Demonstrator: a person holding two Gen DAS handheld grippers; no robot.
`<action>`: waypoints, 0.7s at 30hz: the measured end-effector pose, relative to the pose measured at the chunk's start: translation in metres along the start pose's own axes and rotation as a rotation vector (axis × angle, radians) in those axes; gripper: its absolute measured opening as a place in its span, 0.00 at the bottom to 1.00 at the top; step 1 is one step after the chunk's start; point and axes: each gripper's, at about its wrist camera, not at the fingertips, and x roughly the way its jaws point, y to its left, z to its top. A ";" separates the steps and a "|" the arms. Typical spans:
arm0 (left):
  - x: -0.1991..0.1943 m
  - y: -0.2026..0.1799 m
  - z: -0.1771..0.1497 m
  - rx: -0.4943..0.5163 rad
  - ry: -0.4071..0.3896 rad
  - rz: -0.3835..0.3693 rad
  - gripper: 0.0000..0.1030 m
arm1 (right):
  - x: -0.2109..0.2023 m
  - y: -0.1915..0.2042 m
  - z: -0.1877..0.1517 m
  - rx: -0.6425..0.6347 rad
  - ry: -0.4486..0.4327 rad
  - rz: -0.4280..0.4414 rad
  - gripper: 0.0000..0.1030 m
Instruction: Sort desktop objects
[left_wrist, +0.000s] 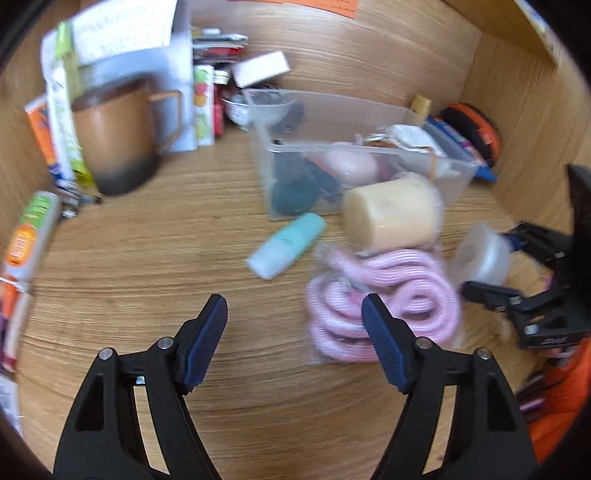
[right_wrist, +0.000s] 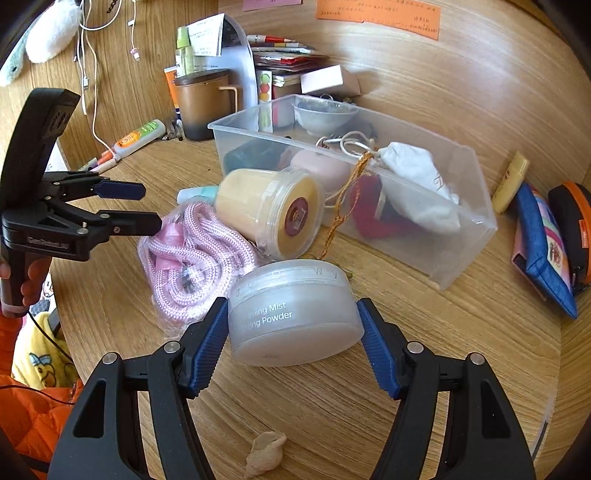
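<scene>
The frosted powder jar (right_wrist: 295, 314) was clamped between the right tongs (right_wrist: 291, 332) above the desk (right_wrist: 406, 369), while the left tongs (left_wrist: 295, 325) were held apart over bare wood beside the pink rope (left_wrist: 384, 291).

A home study corner or dorm desk: a wood-grain table (right_wrist: 369, 387) boxed in by matching wooden walls, with orange sticky notes (right_wrist: 376, 16) stuck up, charging cables (right_wrist: 86, 55) hanging, a brown mug (right_wrist: 203, 103), stacked books and papers (right_wrist: 284, 55), pens (right_wrist: 99, 164), and a clear storage bin (right_wrist: 461, 229) of personal odds and ends.
</scene>
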 end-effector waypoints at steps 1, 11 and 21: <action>0.002 -0.001 0.000 -0.005 0.010 -0.037 0.73 | 0.002 0.001 0.000 0.000 0.003 0.001 0.63; 0.021 -0.031 -0.002 0.092 0.056 -0.109 0.75 | 0.007 0.008 0.003 -0.022 0.007 0.000 0.64; 0.018 -0.034 -0.003 0.064 0.045 -0.120 0.75 | 0.005 0.013 0.001 -0.024 -0.008 0.036 0.64</action>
